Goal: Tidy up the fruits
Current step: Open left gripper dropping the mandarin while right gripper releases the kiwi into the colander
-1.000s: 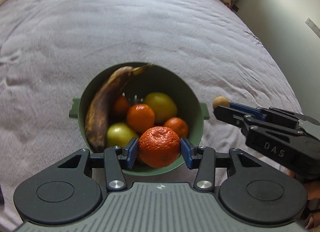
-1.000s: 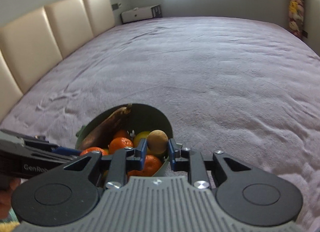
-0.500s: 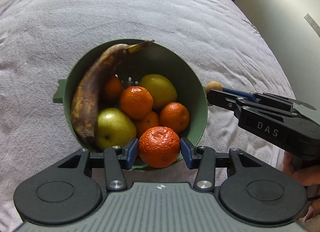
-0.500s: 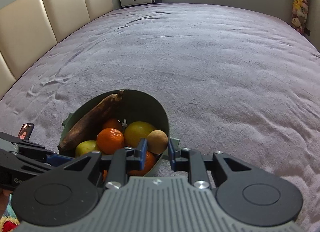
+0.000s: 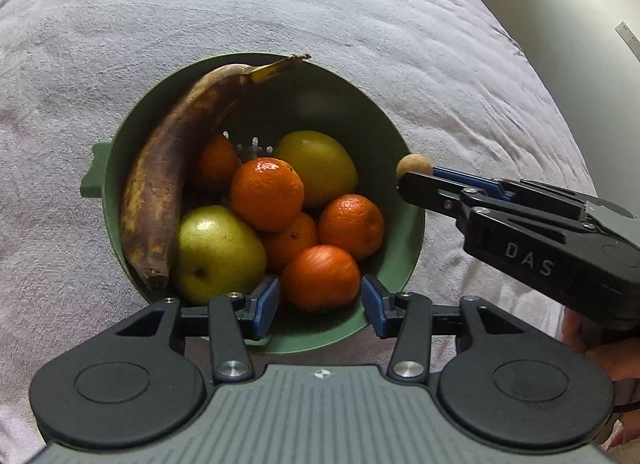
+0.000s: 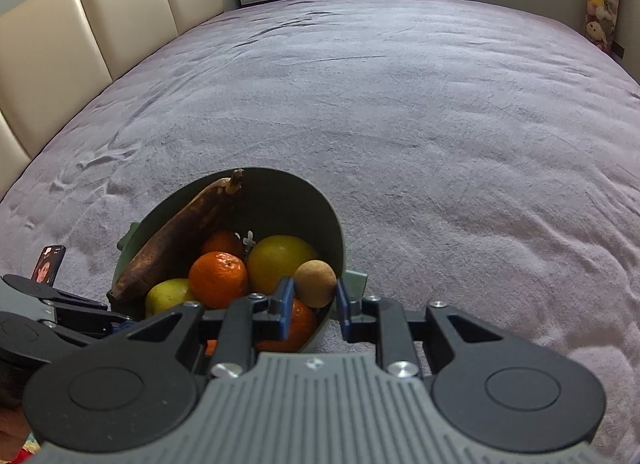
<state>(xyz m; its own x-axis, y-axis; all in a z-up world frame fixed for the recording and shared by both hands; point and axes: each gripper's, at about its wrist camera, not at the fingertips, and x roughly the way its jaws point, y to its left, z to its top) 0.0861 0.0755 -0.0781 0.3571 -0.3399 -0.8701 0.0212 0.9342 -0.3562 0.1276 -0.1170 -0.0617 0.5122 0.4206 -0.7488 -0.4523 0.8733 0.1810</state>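
In the left wrist view, the left tongs (image 5: 320,306) are standing spread over the 6 o'clock rim of the green bowl (image 5: 404,264), their blue pads clear of the motion-blurred orange (image 5: 320,278) sitting between them inside the bowl, so they are gripping nothing. The bowl is resting on the grey-lilac bed (image 5: 320,3) and is holding a brown banana (image 5: 172,167) along its 9 o'clock side, a green pear (image 5: 216,252) at 7 o'clock, a yellow-green fruit (image 5: 316,167) toward 1 o'clock and more oranges in the middle. At 3 o'clock, the right tongs (image 5: 414,171) are pinching a small tan round fruit (image 5: 414,163) just above the bowl's rim.

In the right wrist view, the right tongs (image 6: 314,296) are closing narrowly on the small tan round fruit (image 6: 315,283), holding it over the bowl's (image 6: 332,223) 4 o'clock edge. The banana (image 6: 176,240) is leaning along the 9 o'clock wall. A beige headboard (image 6: 100,23) is lining the bed (image 6: 400,103) at 10 o'clock.
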